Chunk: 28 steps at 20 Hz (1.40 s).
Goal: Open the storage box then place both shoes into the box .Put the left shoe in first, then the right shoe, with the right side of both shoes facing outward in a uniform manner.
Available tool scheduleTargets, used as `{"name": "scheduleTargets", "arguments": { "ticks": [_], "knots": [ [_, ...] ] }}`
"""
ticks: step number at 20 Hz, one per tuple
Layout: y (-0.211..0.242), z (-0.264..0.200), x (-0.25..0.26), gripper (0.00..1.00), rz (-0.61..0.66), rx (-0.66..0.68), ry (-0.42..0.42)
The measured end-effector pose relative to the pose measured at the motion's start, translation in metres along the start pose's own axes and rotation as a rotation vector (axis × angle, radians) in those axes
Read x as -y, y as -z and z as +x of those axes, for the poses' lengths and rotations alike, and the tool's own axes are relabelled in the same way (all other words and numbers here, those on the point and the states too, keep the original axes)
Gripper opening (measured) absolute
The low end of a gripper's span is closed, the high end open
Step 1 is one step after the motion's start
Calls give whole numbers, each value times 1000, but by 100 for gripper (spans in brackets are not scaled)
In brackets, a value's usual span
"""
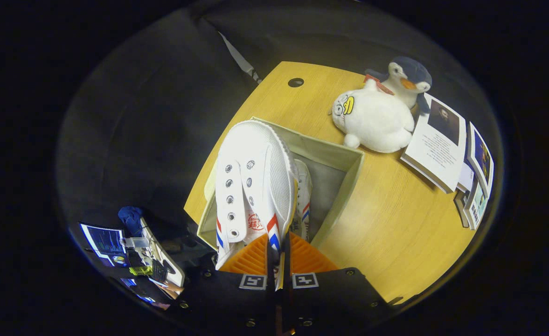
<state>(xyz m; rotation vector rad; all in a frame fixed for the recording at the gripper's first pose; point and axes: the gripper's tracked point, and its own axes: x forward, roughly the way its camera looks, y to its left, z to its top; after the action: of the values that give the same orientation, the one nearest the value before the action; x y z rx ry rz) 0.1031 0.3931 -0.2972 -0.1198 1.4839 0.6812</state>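
My gripper [279,247] is shut on the heel side wall of a white canvas shoe [251,177] with red and blue stripes. The shoe hangs toe forward over the open beige storage box [344,182] on the wooden table [395,224]. A second white shoe [303,196] with the same stripes lies inside the box, just right of the held one, mostly hidden by it. The box's left wall is hidden behind the held shoe.
Beyond the box on the table sit a white plush toy [377,121] and a penguin plush [409,79]. Several books [442,144] lie to the right. A cable hole [295,82] is in the far tabletop. Monitors and clutter [129,252] stand off the table's left.
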Motion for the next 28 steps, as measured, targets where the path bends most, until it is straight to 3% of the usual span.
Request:
{"name": "scheduleTargets", "arguments": {
  "ticks": [3,4,7,8,13,17,24,28],
  "knots": [
    [-5,10,-9,7,11,2,-23],
    [-8,11,-14,18,14,10,-41],
    [-19,-12,-8,86,-14,77,-21],
    [-19,-21,-4,93,-21,99,-12],
    [-12,-72,11,95,7,231,-15],
    [-1,-129,46,95,74,418,24],
    [37,-250,127,94,139,839,263],
    [67,-324,132,95,125,1099,399]
  ]
}}
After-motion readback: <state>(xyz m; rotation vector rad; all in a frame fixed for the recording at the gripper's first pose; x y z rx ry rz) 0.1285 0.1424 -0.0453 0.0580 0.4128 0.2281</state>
